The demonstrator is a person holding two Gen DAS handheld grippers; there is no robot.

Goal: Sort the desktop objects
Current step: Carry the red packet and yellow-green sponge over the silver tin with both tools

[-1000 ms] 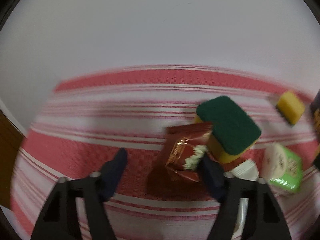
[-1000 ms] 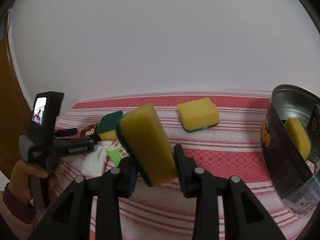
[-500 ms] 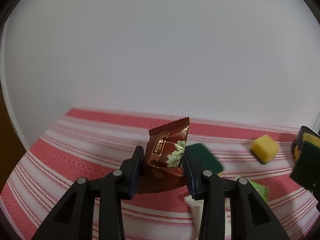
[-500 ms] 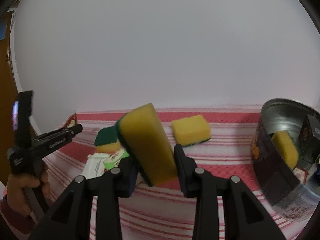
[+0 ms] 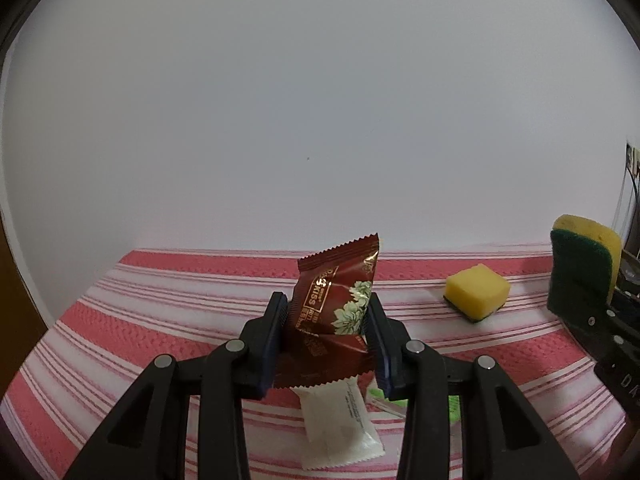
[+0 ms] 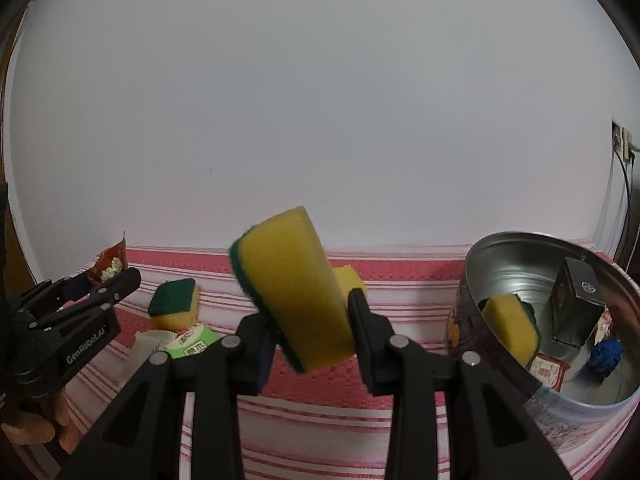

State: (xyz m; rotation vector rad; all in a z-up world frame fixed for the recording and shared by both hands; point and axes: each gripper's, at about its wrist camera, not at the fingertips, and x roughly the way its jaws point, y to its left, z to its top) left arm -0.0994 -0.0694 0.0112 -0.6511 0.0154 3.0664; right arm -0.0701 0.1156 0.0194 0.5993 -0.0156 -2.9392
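Note:
My left gripper (image 5: 327,320) is shut on a dark red snack packet (image 5: 334,304), lifted above the red-striped tablecloth (image 5: 160,320). From the right wrist view the same left gripper (image 6: 86,284) shows at the far left with the packet (image 6: 112,266) in its jaws. My right gripper (image 6: 310,316) is shut on a yellow sponge with a green scrub side (image 6: 294,288), held tilted in the air. That held sponge (image 5: 582,264) appears at the right edge of the left wrist view. A round metal tin (image 6: 520,248) at the right holds another sponge (image 6: 508,322), a dark box and small packets.
On the cloth lie a yellow sponge (image 5: 478,290), a green-topped sponge (image 6: 176,304), a white sachet (image 5: 340,424) and a green-and-white packet (image 6: 192,342). A white wall stands behind the table. A hand (image 6: 32,424) grips the left tool at the lower left.
My left gripper closed on the snack packet and lifted it off the cloth, tilting upward. My right gripper kept the sponge and turned slightly toward the tin.

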